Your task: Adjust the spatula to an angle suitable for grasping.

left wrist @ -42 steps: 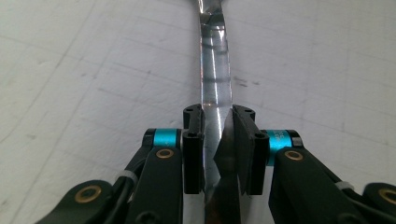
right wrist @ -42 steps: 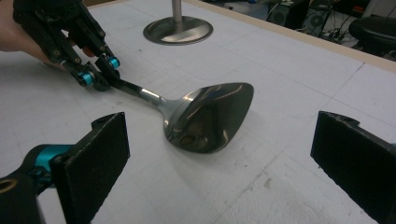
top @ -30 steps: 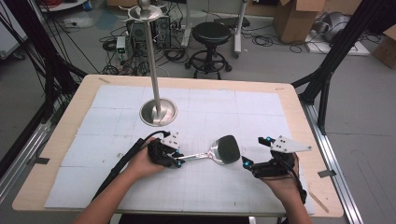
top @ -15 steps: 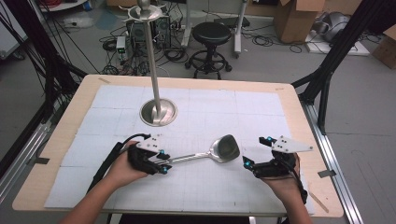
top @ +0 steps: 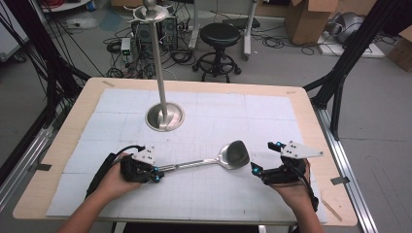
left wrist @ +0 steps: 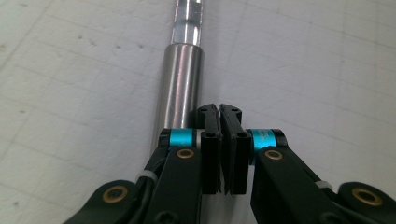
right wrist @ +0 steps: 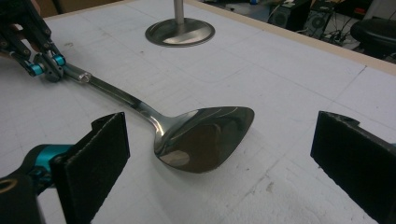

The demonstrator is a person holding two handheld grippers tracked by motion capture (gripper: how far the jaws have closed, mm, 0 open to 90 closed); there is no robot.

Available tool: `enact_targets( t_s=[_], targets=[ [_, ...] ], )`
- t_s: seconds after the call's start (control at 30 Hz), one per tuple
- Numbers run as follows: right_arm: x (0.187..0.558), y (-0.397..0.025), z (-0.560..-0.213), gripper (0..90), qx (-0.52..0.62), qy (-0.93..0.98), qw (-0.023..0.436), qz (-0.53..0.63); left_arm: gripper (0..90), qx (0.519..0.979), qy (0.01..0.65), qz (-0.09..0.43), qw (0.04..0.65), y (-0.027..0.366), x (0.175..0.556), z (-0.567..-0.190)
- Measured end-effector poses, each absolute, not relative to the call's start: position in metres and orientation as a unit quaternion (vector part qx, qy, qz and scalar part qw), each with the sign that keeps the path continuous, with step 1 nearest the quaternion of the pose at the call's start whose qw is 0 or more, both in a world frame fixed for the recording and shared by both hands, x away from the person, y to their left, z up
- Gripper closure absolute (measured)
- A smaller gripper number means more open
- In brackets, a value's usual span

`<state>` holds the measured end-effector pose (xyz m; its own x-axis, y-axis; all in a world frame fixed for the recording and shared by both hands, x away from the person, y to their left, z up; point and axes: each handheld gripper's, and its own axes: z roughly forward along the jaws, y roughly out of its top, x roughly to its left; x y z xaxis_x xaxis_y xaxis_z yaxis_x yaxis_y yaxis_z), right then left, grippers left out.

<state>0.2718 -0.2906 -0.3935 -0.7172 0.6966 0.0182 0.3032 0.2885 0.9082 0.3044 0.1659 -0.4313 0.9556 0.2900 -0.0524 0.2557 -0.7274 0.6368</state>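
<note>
A metal ladle (top: 228, 156) lies on the white-covered table (top: 204, 121), with its bowl near the right tongs (top: 254, 169). The left gripper view shows the left tongs (left wrist: 222, 110) pressed together, empty, just beside the handle end. The right gripper view shows the right tongs (right wrist: 219, 154) spread wide before the bowl.
</note>
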Motion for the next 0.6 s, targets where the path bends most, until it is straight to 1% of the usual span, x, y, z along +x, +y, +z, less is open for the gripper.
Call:
enact_targets(
  t_s=[0.07,0.3,0.4,0.47,0.6],
  targets=[
    [0.272,-0.291,-0.394,3.3,0.321,0.778,0.195,0.503,81.5,0.928,0.161,0.039,0.334,0.167,0.306,-0.431],
    [0.271,-0.293,-0.393,3.3,0.320,0.779,0.196,0.503,79.4,0.913,0.219,0.082,0.335,0.175,0.318,-0.432],
    [0.270,-0.296,-0.393,3.3,0.323,0.776,0.196,0.505,79.2,0.904,0.238,0.086,0.344,0.176,0.323,-0.434],
    [0.269,-0.297,-0.393,3.3,0.324,0.775,0.199,0.504,79.0,0.901,0.242,0.081,0.352,0.176,0.324,-0.435],
    [0.269,-0.298,-0.393,3.3,0.325,0.775,0.197,0.505,72.6,0.898,0.231,0.082,0.366,0.174,0.320,-0.430]
  ],
)
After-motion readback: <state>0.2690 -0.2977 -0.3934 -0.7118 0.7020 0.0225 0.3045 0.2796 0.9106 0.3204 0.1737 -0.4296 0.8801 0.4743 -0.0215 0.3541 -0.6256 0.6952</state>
